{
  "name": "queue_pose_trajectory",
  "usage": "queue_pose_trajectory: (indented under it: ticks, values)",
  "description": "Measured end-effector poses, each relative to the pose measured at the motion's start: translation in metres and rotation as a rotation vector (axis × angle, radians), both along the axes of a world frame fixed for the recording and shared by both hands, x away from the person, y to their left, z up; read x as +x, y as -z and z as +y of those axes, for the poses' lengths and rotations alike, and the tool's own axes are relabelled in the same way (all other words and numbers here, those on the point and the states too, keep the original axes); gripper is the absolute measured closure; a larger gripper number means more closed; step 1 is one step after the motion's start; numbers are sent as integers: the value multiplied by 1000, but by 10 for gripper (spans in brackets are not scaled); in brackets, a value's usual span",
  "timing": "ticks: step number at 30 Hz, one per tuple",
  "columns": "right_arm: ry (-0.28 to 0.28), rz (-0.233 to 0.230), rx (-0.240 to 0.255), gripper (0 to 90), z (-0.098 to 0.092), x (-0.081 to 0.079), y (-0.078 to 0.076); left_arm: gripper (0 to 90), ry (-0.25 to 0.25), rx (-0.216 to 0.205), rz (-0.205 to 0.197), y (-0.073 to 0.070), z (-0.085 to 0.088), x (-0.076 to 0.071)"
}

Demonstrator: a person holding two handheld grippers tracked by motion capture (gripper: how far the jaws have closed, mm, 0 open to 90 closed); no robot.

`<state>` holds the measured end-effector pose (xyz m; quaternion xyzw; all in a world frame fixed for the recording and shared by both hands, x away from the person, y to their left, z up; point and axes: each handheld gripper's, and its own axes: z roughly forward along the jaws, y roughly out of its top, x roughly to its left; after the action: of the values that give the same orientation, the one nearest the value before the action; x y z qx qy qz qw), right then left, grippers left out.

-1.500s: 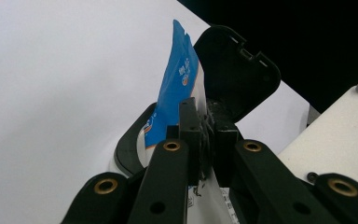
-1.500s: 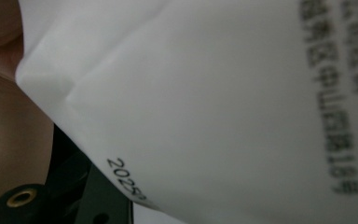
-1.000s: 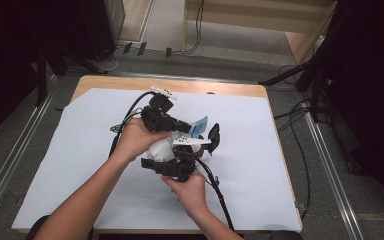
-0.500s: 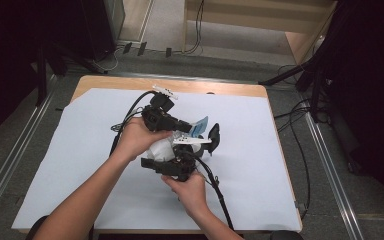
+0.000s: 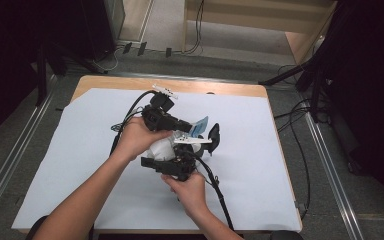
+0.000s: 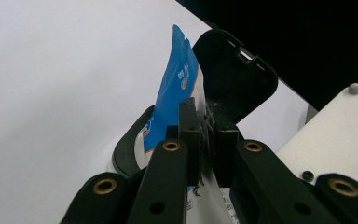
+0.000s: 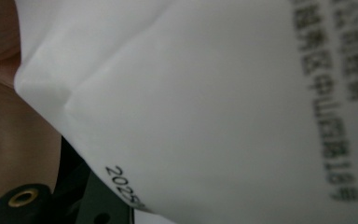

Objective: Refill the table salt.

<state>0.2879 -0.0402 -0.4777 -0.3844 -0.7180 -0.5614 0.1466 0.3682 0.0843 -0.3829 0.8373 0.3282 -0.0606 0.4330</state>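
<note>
Left gripper point(image 5: 180, 122) sits at table centre, jaws pinched tight on the top edge of the blue-and-white packet point(image 6: 175, 88); in the left gripper view the pads meet on the thin film just right of the blue panel. Right gripper point(image 5: 172, 165) is at 6 o'clock of the left one, close below it, jaws part open; the packet's white back point(image 7: 223, 98) with blurred black print lies right against its camera, and whether the pads press on it cannot be told. Packet itself hangs between the two grippers, blue tip point(image 5: 198, 126) poking out at 3 o'clock of the left gripper.

Around: a black lid-like plastic piece point(image 5: 213, 136) just beside the packet at 3 o'clock, standing upright in the left gripper view point(image 6: 235, 74), right behind the packet. A grey plate point(image 5: 192, 141) of a gripper crosses over the packet. Cables point(image 5: 215, 185) trail from the grippers toward 5 o'clock and 10 o'clock. A small white clip-like thing point(image 5: 164, 91) lies at 12 o'clock near the far edge.

White sheet point(image 5: 60, 150) covers the table point(image 5: 105, 82); wood rim shows at the far side. Wide bare sheet at 9 o'clock and 3 o'clock, well apart from the edges.
</note>
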Motion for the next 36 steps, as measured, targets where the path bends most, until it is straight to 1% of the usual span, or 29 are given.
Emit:
queue_pose_trajectory:
  ticks: [11,13,18,28,36]
  values:
    - [2,-2,-8,562,0,0,0,878,2,2,0,0,0,0]
    - [1,10,1,564,0,1,1,878,0,5,-1,0,0,0]
    - [4,17,5,563,0,0,1,878,1,5,0,0,0,0]
    - [5,8,0,561,0,1,0,878,1,3,0,0,-1,0]
    - [8,11,-4,558,-1,1,0,878,2,0,0,0,-1,1]
